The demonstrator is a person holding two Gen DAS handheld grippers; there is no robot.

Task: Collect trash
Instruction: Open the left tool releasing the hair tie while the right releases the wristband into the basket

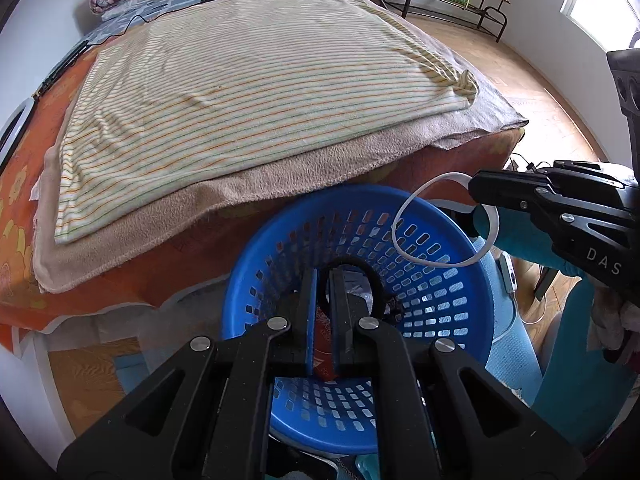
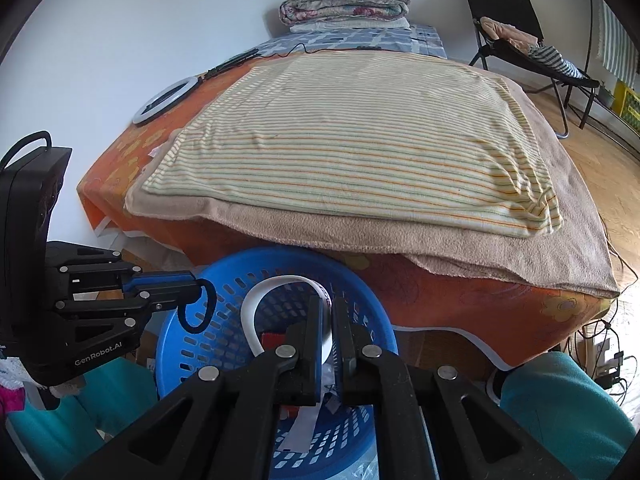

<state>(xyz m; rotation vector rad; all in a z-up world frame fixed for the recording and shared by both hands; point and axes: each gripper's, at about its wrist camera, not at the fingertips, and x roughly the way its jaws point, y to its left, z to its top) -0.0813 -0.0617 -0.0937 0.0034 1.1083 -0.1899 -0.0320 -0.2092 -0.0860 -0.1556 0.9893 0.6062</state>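
I hold both sets of jaws closed, my left gripper point(image 1: 323, 280) pinching a black loop point(image 2: 199, 307) and my right gripper point(image 2: 327, 312) a white band point(image 1: 440, 224), each poised above the 1 blue basket point(image 1: 478, 300) against the bed's point(image 2: 520, 308) near edge, evidently for dropping in.

black loop point(image 1: 362, 276) in jaws above blue basket point(image 1: 448, 280)
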